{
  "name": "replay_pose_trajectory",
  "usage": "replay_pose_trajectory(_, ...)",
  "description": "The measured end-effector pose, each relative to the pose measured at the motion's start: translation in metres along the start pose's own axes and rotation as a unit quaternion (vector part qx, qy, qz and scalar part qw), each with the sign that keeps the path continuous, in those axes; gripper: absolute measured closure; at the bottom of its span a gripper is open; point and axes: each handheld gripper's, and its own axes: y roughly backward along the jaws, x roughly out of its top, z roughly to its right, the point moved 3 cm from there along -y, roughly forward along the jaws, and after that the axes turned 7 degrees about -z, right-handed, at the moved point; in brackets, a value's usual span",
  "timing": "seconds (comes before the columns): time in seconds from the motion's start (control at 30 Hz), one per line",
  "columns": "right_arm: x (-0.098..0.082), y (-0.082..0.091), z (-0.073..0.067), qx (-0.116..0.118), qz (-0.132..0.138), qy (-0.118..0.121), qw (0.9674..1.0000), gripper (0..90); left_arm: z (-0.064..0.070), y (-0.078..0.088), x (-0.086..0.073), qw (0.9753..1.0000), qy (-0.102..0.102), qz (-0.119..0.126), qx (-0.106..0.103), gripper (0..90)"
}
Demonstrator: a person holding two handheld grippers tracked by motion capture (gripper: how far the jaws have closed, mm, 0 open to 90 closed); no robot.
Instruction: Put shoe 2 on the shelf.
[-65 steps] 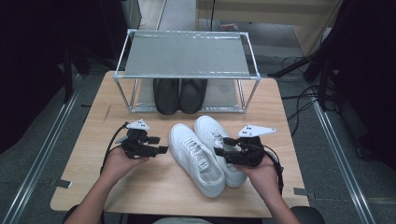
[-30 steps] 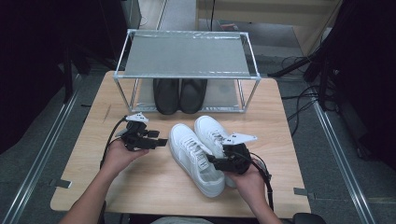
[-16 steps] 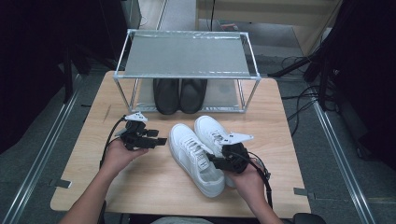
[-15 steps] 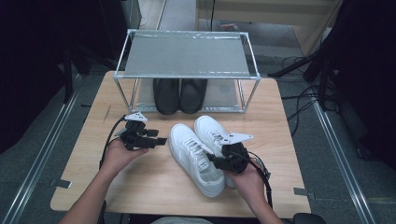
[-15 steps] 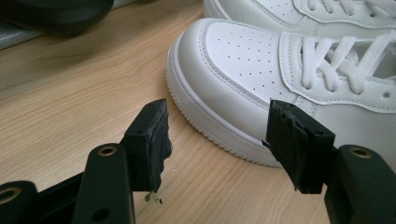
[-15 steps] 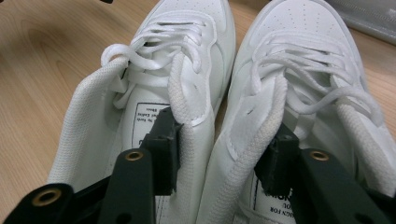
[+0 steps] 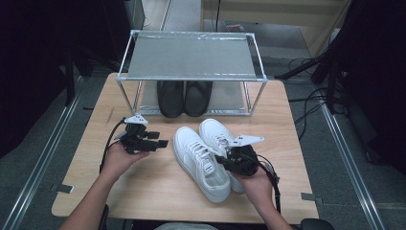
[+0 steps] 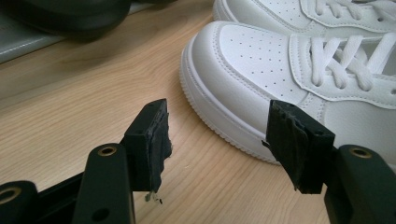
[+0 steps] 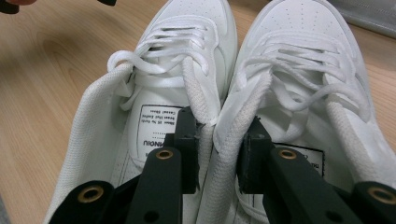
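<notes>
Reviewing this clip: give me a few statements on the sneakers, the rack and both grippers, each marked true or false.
1. The right gripper has one jaw inside each white sneaker, pinching their touching inner collars. True; its jaws have just been closing on them.
2. The left gripper holds a sneaker. False: its jaws stand open over bare table, beside the toe of the left sneaker.
3. The black shoes sit under the rack. True.
4. The white sneakers lie on top of the rack. False: they are on the table in front of it.
5. The sneakers are unlaced. False: both have white laces threaded.
</notes>
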Motion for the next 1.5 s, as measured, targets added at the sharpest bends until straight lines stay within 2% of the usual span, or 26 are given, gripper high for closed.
replay_pose_trajectory(0.13,0.002,0.002,0.004,0.006,-0.005,0.005,1.0000,75.8,-0.004,0.004,-0.001,1.0000,0.006,0.003,0.000,39.7)
replay_pose_trajectory(0.3,0.007,0.009,0.009,0.010,-0.011,0.034,0.9993,76.4,-0.006,0.007,-0.004,0.9999,0.009,0.010,0.004,39.7)
replay_pose_trajectory(0.5,0.016,0.018,0.020,0.050,-0.004,0.075,0.9959,76.3,-0.008,0.011,-0.011,0.9998,0.009,0.004,0.018,39.4)
replay_pose_trajectory(0.57,0.020,0.017,0.023,0.070,-0.007,0.088,0.9936,76.3,-0.009,0.013,-0.014,0.9998,0.011,0.004,0.017,39.1)
replay_pose_trajectory(0.67,0.026,0.015,0.027,0.094,-0.015,0.100,0.9904,76.3,-0.010,0.015,-0.019,0.9995,0.014,-0.002,0.027,38.8)
replay_pose_trajectory(0.8,0.035,0.010,0.028,0.121,-0.038,0.115,0.9853,76.3,-0.012,0.022,-0.026,0.9995,0.003,0.003,0.032,38.6)
replay_pose_trajectory(0.9,0.045,0.005,0.026,0.134,-0.053,0.143,0.9792,76.3,-0.015,0.027,-0.030,0.9993,0.011,0.009,0.036,38.5)
replay_pose_trajectory(1.07,0.059,-0.002,0.028,0.162,-0.054,0.164,0.9715,76.2,-0.023,0.034,-0.038,0.9987,0.025,0.010,0.044,38.2)
replay_pose_trajectory(1.2,0.072,-0.003,0.029,0.172,-0.054,0.182,0.9666,76.2,-0.029,0.038,-0.041,0.9978,0.030,0.013,0.058,38.0)
replay_pose_trajectory(1.33,0.087,-0.002,0.027,0.174,-0.059,0.208,0.9607,76.2,-0.033,0.040,-0.043,0.9973,0.039,0.014,0.061,38.0)
replay_pose_trajectory(1.5,0.105,0.002,0.021,0.178,-0.067,0.225,0.9557,76.1,-0.034,0.041,-0.044,0.9971,0.040,0.018,0.063,38.0)
